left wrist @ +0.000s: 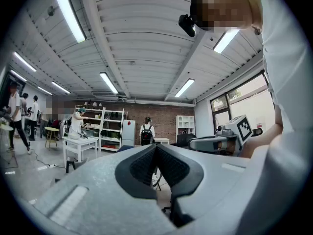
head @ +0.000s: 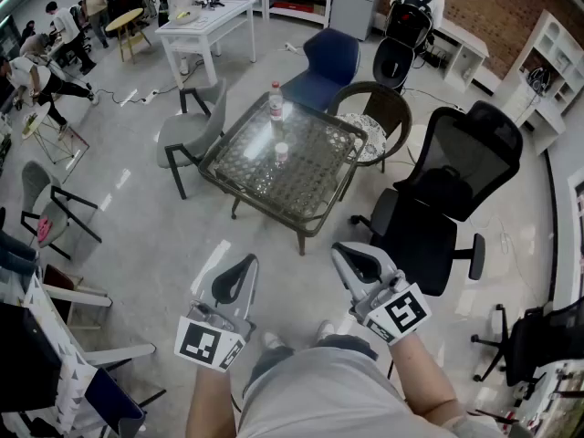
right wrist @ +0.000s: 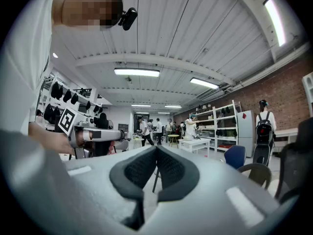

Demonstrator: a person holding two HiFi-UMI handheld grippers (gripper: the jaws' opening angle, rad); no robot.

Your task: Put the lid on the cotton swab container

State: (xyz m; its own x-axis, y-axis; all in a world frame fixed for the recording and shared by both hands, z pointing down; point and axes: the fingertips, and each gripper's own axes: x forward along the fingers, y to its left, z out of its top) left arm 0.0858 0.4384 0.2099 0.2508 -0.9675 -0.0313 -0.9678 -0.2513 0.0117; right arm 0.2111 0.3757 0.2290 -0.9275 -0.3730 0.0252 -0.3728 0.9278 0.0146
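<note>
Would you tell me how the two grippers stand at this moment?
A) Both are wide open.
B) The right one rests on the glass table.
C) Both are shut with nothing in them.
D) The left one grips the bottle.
C: the pads of the left gripper and of the right gripper meet with nothing between them, and both are held in the air short of the glass table.

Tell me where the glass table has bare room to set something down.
The glass table is mostly bare: the near corner toward the black office chair, and the left edge by the grey chair. The far-middle strip is taken by the bottle and small white container.
</note>
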